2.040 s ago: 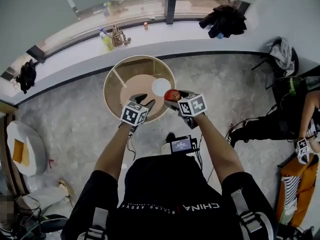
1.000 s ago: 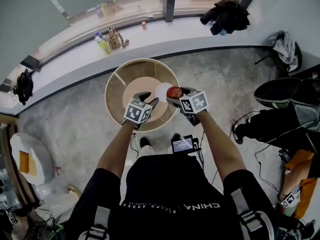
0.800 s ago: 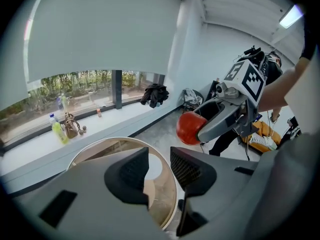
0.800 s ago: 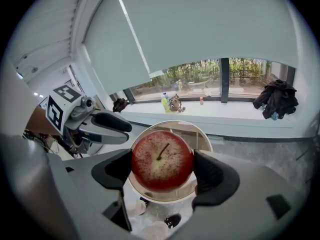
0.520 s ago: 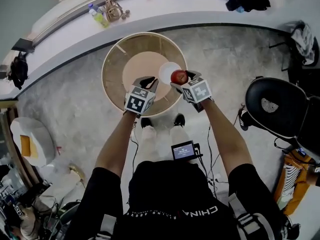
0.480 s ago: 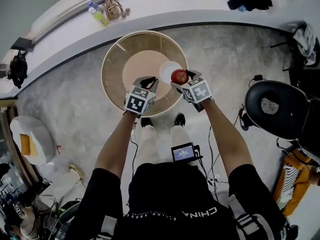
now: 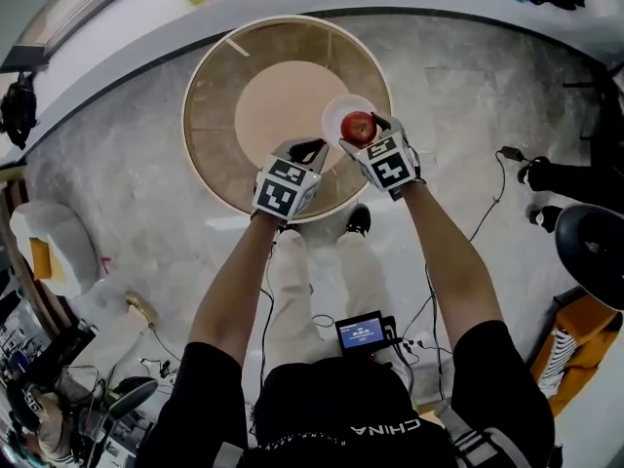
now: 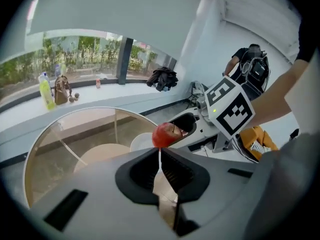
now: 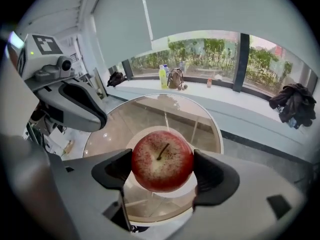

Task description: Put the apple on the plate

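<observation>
Bright window daylight, fisheye-warped edges

Your tabletop (image 7: pixel 210 135) is bare glass except for the plate (image 7: pixel 333 117) by its right edge, so the left, far and middle parts are free to pass over. The apple (image 7: pixel 360 128) in your right gripper (image 7: pixel 363 135) hangs over the plate's near side. Your left gripper (image 7: pixel 308 148), its jaws just closed on nothing, sits just beside the right one over the near edge and narrows that side. The plate's far side stays open.
</observation>
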